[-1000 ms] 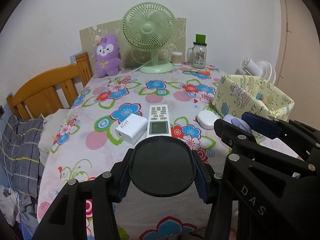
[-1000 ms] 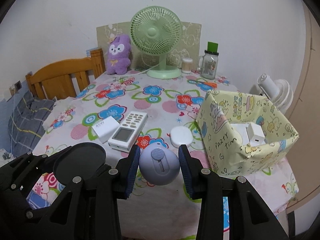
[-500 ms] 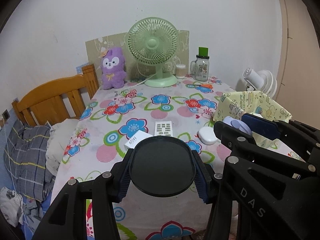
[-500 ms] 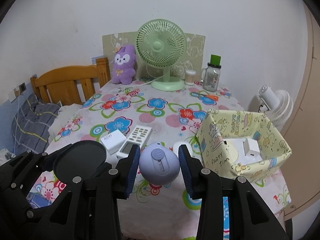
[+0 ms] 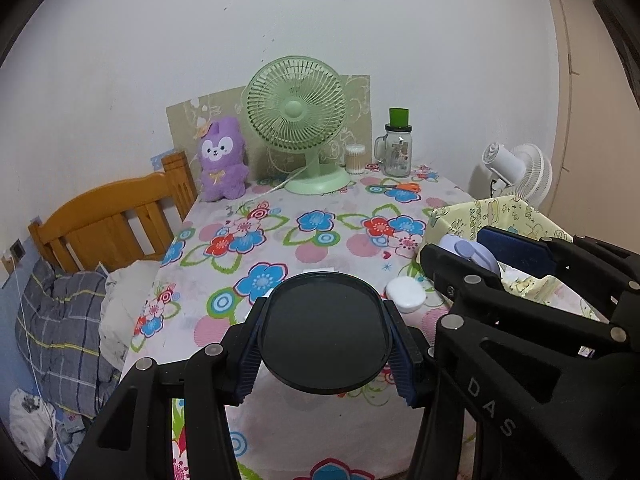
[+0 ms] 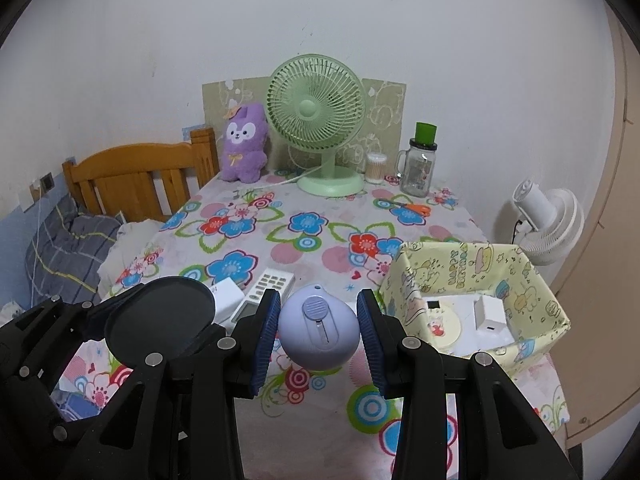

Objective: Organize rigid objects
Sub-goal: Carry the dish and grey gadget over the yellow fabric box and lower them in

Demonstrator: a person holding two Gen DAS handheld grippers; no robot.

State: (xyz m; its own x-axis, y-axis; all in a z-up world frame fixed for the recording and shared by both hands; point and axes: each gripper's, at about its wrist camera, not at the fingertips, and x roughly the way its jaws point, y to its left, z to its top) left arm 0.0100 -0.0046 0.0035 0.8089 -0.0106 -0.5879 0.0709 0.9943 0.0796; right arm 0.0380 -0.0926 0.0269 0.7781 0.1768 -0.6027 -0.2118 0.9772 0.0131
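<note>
Flowered tablecloth (image 6: 312,216) below, black disc (image 5: 324,340) clamped edgewise in left gripper (image 5: 325,344), round lilac gadget (image 6: 318,328) pinched in right gripper (image 6: 318,334); either could be dropped short of the yellow box (image 6: 532,280).

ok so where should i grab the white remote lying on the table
Grip the remote across its narrow width at the keypad end, coming from above. It lies flat; its long sides give parallel faces, and the white box crowds its lower left side.
</note>
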